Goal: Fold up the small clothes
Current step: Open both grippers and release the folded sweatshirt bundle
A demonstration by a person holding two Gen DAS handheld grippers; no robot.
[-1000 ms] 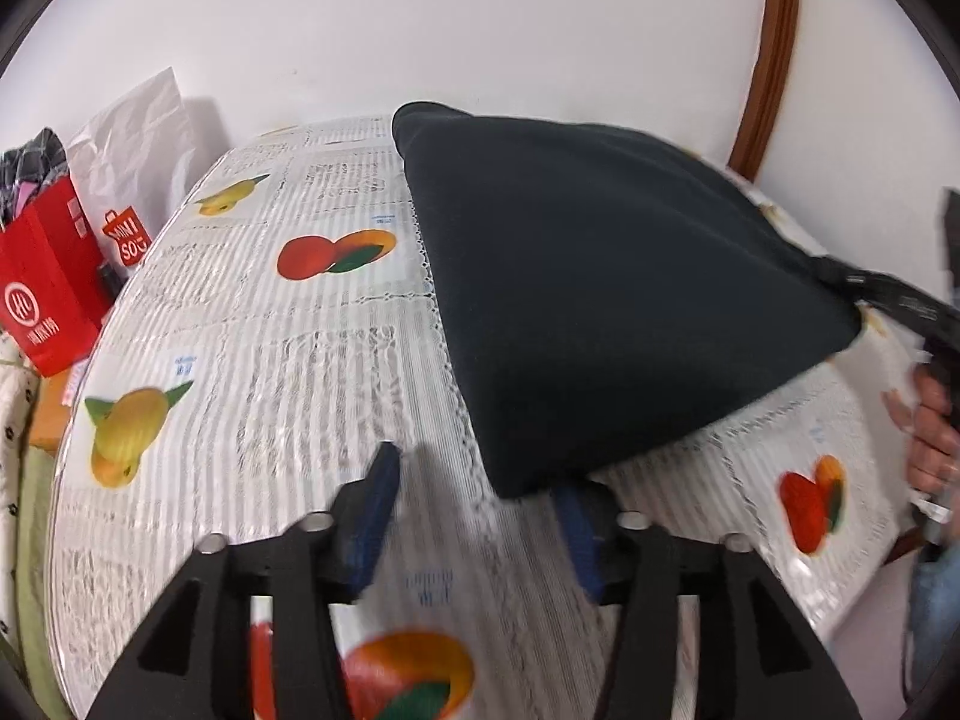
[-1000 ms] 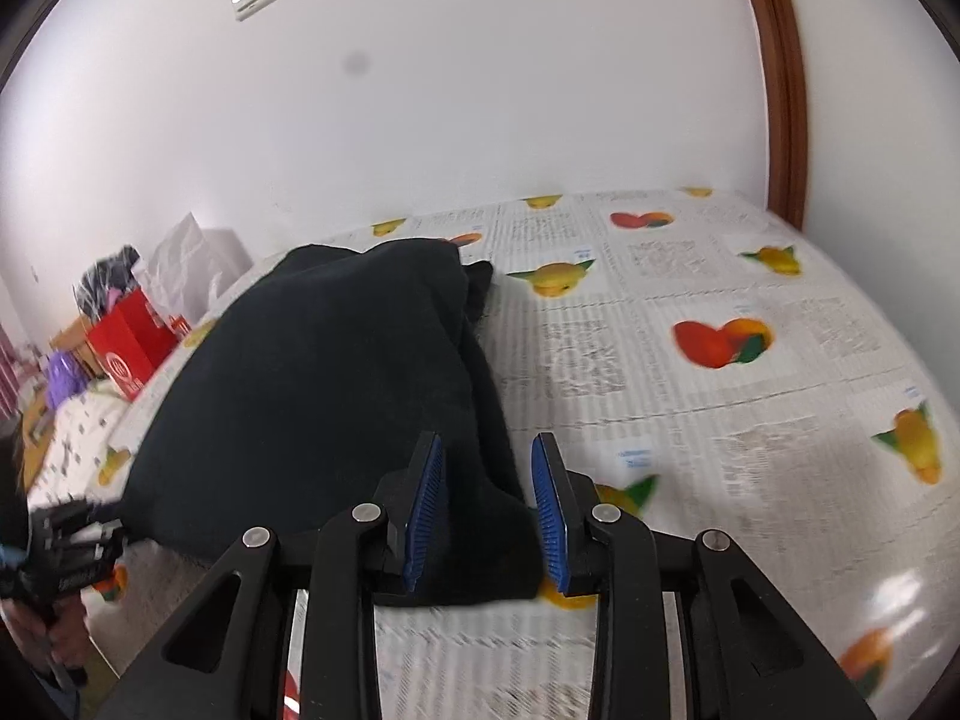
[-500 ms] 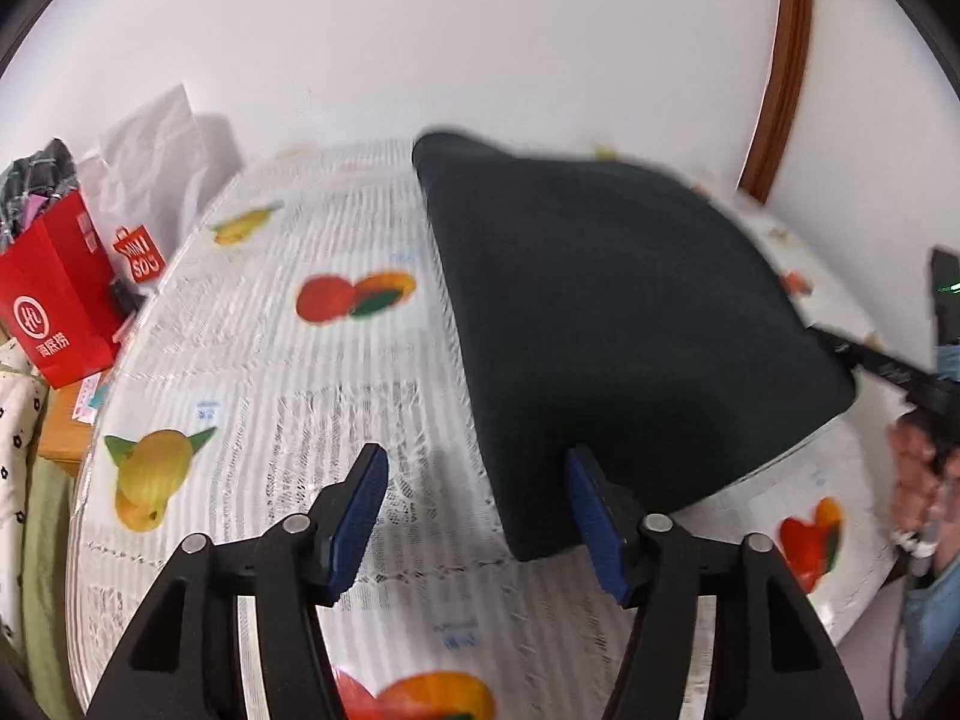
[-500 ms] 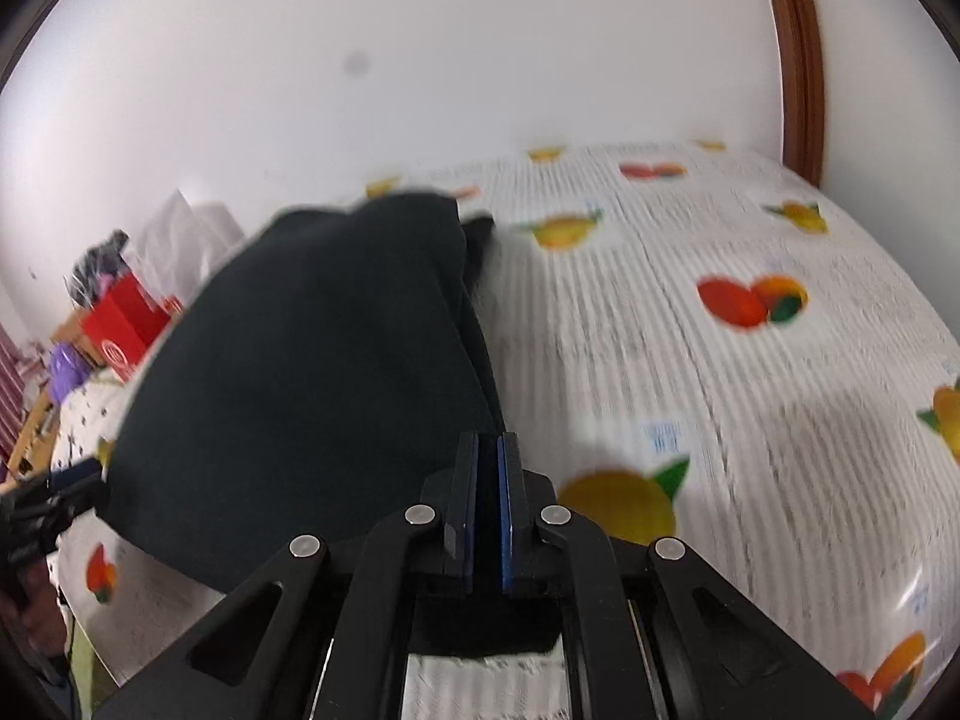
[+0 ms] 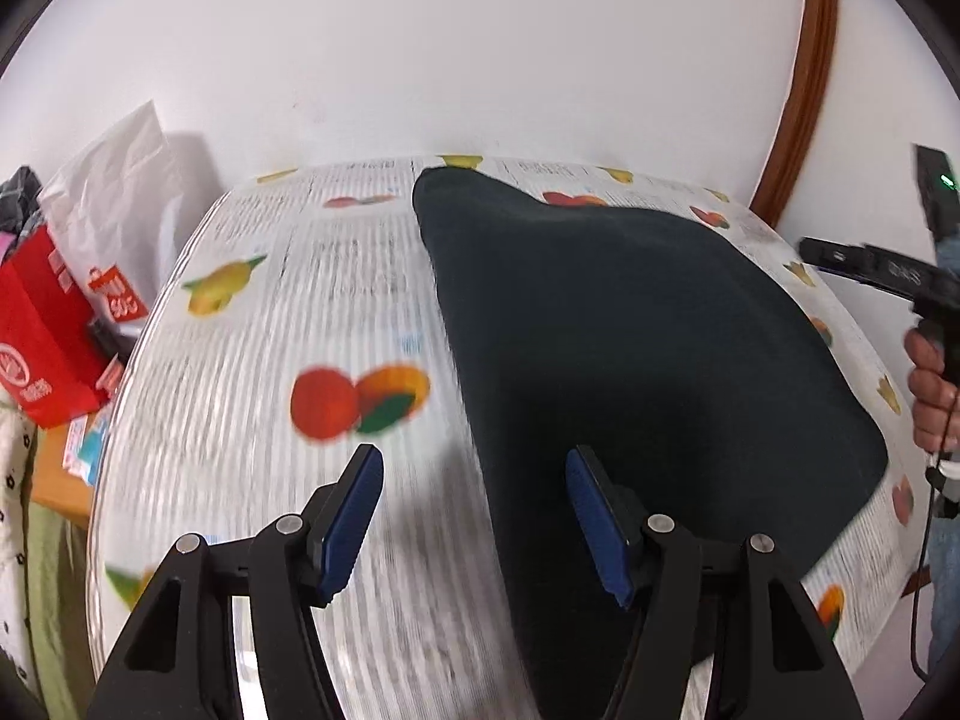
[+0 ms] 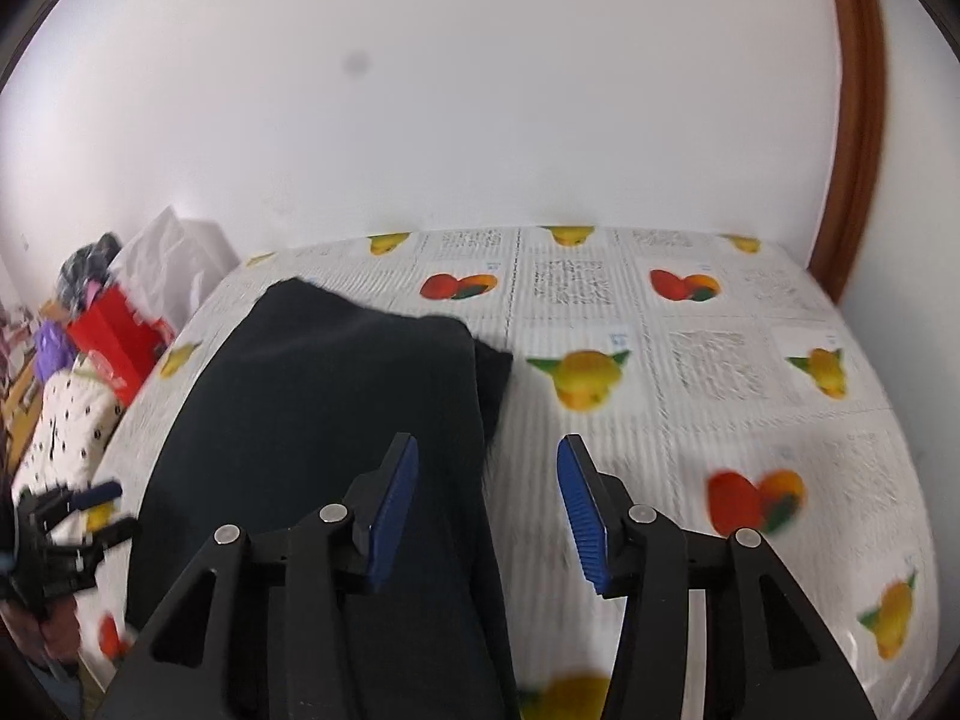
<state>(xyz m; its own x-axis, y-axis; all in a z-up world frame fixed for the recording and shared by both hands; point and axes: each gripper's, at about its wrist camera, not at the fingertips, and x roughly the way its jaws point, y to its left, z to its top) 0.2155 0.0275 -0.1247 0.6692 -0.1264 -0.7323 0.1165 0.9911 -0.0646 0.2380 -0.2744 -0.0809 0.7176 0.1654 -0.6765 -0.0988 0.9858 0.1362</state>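
Observation:
A dark folded garment [image 5: 648, 348] lies flat on the fruit-print tablecloth [image 5: 270, 360]. My left gripper [image 5: 474, 516] is open and empty above the garment's left edge, its right finger over the cloth. In the right wrist view the garment [image 6: 324, 420] fills the left half of the table. My right gripper [image 6: 486, 510] is open and empty over the garment's right edge. The right gripper also shows at the right side of the left wrist view [image 5: 870, 267], and the left gripper at the lower left of the right wrist view [image 6: 72, 516].
A red paper bag [image 5: 42, 348] and a white bag [image 5: 114, 192] stand off the table's left end. A white wall runs behind the table, with a brown door frame [image 5: 804, 78] at the right. The tablecloth [image 6: 720, 372] lies bare right of the garment.
The right gripper closed on the garment's edge half a second ago and has now opened and let it go. The garment has settled flat. Both grippers have drawn upward.

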